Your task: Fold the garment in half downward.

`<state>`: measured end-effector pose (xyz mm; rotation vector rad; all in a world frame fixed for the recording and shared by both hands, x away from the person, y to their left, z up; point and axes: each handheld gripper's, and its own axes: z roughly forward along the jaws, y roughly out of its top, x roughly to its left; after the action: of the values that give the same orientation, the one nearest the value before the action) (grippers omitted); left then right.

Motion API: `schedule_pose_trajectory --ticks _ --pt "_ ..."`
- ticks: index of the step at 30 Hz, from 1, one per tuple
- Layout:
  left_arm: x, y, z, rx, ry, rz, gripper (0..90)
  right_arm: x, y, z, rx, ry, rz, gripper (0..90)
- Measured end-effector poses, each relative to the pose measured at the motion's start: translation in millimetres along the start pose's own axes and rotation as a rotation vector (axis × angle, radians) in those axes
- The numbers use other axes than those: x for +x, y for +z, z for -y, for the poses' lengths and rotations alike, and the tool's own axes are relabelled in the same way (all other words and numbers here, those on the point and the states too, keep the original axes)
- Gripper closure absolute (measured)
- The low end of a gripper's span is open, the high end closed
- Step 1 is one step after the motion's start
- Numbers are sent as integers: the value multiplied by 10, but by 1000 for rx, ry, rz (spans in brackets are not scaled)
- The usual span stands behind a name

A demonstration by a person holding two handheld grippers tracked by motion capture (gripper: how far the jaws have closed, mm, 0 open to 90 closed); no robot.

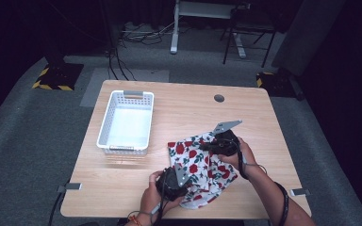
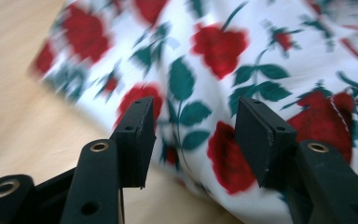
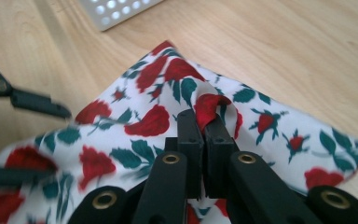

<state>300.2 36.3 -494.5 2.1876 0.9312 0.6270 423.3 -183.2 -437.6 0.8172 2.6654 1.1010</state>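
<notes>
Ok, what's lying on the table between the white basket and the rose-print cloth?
Nothing: in the high view, bare wooden table separates the basket from the cloth. The right gripper view shows the same bare gap.

The white basket [image 1: 126,121] stands on the left half of the bench [image 1: 188,106] — the one upright obstacle. Bare wood lies open along the far edge and far right; the rose-print cloth [image 1: 200,167] — low, rumpled — covers the near middle.

Right gripper [image 3: 205,126] pinched, left gripper [image 2: 193,135] agape
</notes>
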Motion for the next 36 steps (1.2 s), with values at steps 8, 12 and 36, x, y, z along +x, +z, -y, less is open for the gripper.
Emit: schedule_pose_trajectory --ticks 8,12,36 --pt "342 -22 29 -60 -63 55 371 -290 91 61 -12 44 77 857" --pt "188 -16 14 -71 -59 132 325 -406 127 152 -5 58 137 736" --pt "112 50 91 60 -12 241 265 -682 358 368 57 145 119 570"
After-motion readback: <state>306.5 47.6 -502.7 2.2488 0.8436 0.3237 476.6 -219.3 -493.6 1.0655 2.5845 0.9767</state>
